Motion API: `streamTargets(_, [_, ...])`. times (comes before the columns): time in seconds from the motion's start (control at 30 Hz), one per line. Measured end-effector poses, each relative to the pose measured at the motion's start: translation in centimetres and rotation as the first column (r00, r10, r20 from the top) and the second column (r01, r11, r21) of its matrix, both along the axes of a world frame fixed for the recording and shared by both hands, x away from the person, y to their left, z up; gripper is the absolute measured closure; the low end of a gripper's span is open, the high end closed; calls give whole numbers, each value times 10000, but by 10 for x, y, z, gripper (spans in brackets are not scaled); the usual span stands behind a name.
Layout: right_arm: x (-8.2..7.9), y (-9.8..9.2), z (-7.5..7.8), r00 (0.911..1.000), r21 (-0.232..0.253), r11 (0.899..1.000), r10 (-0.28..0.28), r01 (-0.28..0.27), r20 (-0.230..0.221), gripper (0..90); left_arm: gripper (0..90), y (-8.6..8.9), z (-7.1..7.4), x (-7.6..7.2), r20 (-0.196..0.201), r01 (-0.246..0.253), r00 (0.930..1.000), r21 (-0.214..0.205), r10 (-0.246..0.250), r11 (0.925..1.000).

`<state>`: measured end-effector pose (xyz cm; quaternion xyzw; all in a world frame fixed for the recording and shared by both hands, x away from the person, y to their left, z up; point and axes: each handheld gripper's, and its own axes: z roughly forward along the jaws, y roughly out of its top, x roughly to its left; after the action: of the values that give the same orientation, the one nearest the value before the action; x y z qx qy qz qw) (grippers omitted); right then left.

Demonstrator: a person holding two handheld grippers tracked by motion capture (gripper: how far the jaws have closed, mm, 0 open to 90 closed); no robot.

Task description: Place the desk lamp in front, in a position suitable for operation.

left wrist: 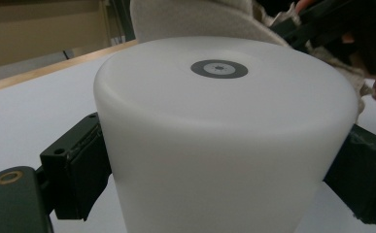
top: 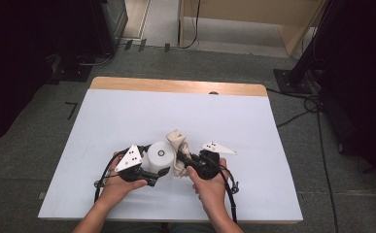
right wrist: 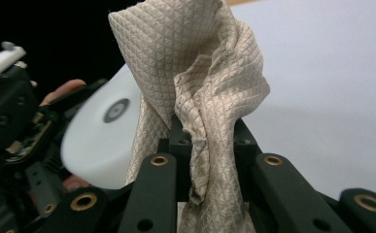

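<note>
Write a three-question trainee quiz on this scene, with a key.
1. True or false: the left gripper grips the white cup by its sides.
2. What does the right gripper hold? A) a sponge B) a beige cloth C) nothing
3. Fill in: the cup stands upside down on the white ____.

Key: 1 true. 2 B, the cloth is pinched between its jaws. 3 table.

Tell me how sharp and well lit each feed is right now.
High view: evenly lit, soft, small detail lost around the white cup. Left gripper view: cup bright and nearly featureless, cloth behind it blurred. Right gripper view: cloth weave crisp, cup blurred, background black at upper left.
</note>
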<state>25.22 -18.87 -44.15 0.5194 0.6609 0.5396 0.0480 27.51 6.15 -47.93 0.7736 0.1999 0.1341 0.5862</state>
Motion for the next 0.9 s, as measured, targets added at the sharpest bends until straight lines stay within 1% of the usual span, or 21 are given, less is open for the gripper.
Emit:
streamTargets(0.03, [2, -1, -5, 9997, 142, 9999, 41, -37, -249, 778, 82, 0, 0, 0, -11, -4, 10000, -10, 4, 10000])
streamTargets(0.1, [5, -1, -13, 9984, 214, 9998, 48, -36, -557, 779, 82, 0, 0, 0, -13, -3, 10000, -9, 3, 10000])
streamTargets(0.13, [6, 0, -19, 9972, 133, 9999, 0, 10, -742, 780, 82, 0, 0, 0, -18, 1, 10000, -15, -1, 10000])
streamTargets(0.17, [7, 0, -23, 9968, 55, 10000, -4, 8, -805, 780, 82, 0, 0, 0, -26, 0, 10000, -19, 0, 10000])
streamTargets(0.23, [9, 2, -31, 9940, -50, 10000, -56, 50, -1093, 780, 82, 0, 0, 0, -33, -18, 10000, -53, 18, 10000])
streamTargets(0.37, [15, 2, -49, 9841, -263, 9997, -46, 0, -1775, 780, 82, 0, 0, 0, 17, -21, 10000, -53, 21, 10000])
streamTargets(0.47, [18, 2, -57, 9784, -298, 9995, -24, -38, -2067, 778, 82, 0, 0, 0, 46, -50, 10000, -34, 50, 10000])
streamTargets(0.5, [18, 2, -58, 9777, -278, 9996, -2, -58, -2102, 777, 82, -1, 0, -1, 58, -79, 10000, -35, 79, 10000])
streamTargets(0.57, [19, 1, -57, 9777, -261, 9996, -5, -51, -2099, 776, 81, -2, 0, -4, 139, -335, 9993, -52, 335, 9994])
streamTargets(0.6, [19, 0, -57, 9783, -235, 9997, -34, -16, -2074, 774, 79, -3, 0, -6, 180, -482, 9987, 8, 482, 9988])
streamTargets(0.67, [20, -2, -56, 9783, -193, 9998, -56, 16, -2071, 772, 74, -6, 2, -9, 327, -786, 9964, 123, 781, 9968])
streamTargets(0.77, [21, -6, -54, 9792, -169, 9998, -159, 127, -2021, 771, 70, -8, 6, -15, 486, -1199, 9917, 77, 1194, 9928])
streamTargets(0.8, [22, -7, -54, 9802, -131, 9998, -201, 178, -1969, 771, 66, -9, 8, -17, 455, -1369, 9896, 55, 1365, 9906])
streamTargets(0.87, [22, -10, -52, 9808, -82, 9997, -252, 241, -1936, 771, 44, -12, 12, -20, 89, -1872, 9823, -75, 1873, 9823])
streamTargets(0.9, [23, -12, -51, 9817, -79, 9996, -288, 278, -1885, 770, 41, -14, 14, -22, -39, -2112, 9774, -144, 2112, 9773])
